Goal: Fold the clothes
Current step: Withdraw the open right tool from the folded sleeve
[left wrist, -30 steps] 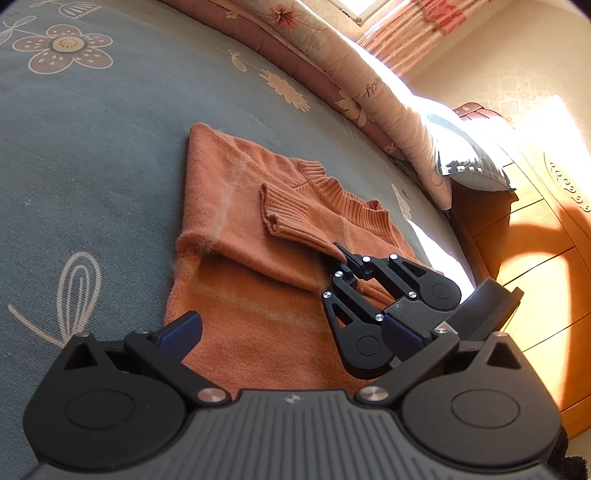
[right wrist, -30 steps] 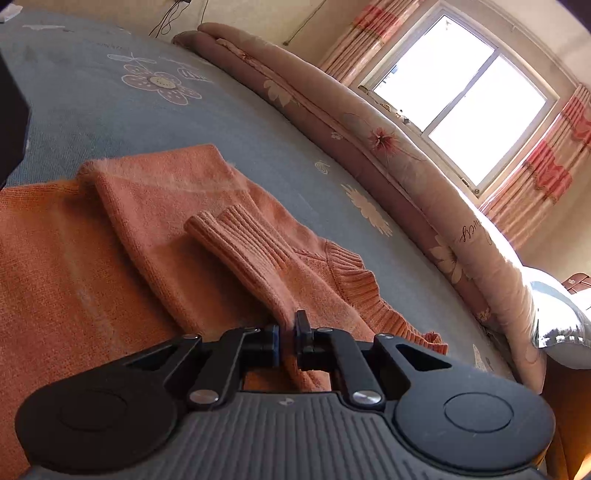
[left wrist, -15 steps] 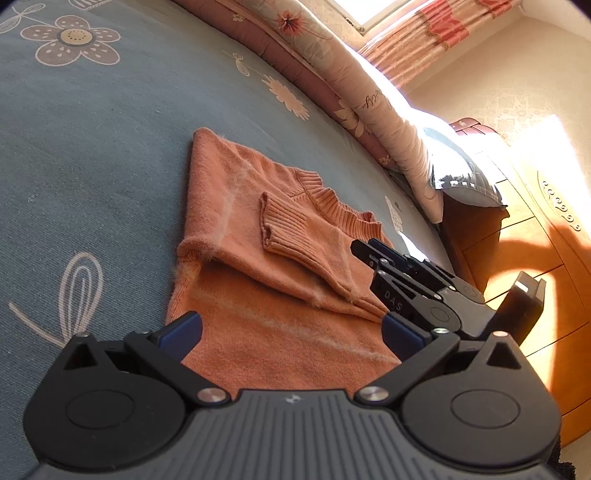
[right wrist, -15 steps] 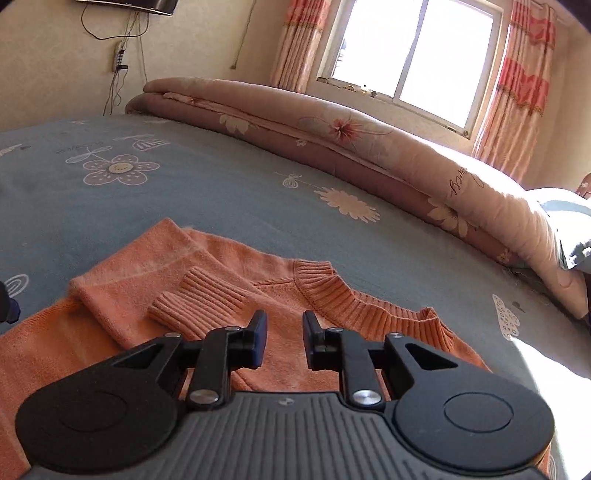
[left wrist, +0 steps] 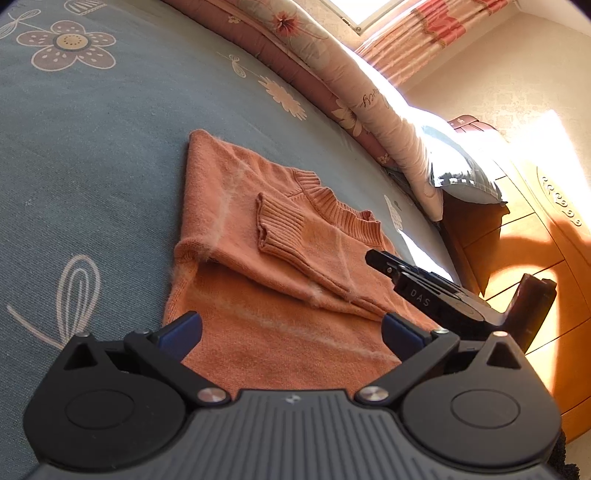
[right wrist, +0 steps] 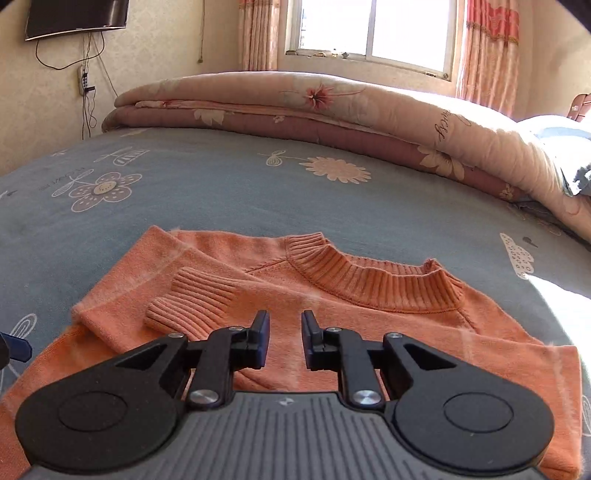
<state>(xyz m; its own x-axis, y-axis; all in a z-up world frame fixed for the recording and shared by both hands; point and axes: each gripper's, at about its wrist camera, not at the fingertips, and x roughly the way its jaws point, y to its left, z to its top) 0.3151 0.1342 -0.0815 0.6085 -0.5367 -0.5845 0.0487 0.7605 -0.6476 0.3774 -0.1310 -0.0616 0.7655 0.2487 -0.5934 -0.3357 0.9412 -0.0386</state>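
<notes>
Orange sweater [right wrist: 332, 306]: flat on the blue flowered bed sheet [right wrist: 221, 184], ribbed collar [right wrist: 369, 280] toward the rolled quilt [right wrist: 332, 107] along the far side of the bed. One sleeve folded across the chest, ribbed cuff [right wrist: 192, 299] resting on the body fabric, just left of centre.

Right gripper [right wrist: 284, 339]: above the sweater's chest, jaws released with a clear gap between them, nothing held. Whether the tips touch the fabric: cannot tell. In the left wrist view, right gripper [left wrist: 384, 262] visible over the sweater's right edge, near the side of the bed.

Left gripper [left wrist: 291, 332]: above the lower body of the sweater, jaws spread wide, nothing held.

Background: window [right wrist: 373, 29] with striped curtains [right wrist: 487, 55], wall-mounted screen [right wrist: 74, 16], pillow [left wrist: 461, 177] at the head of the bed.
</notes>
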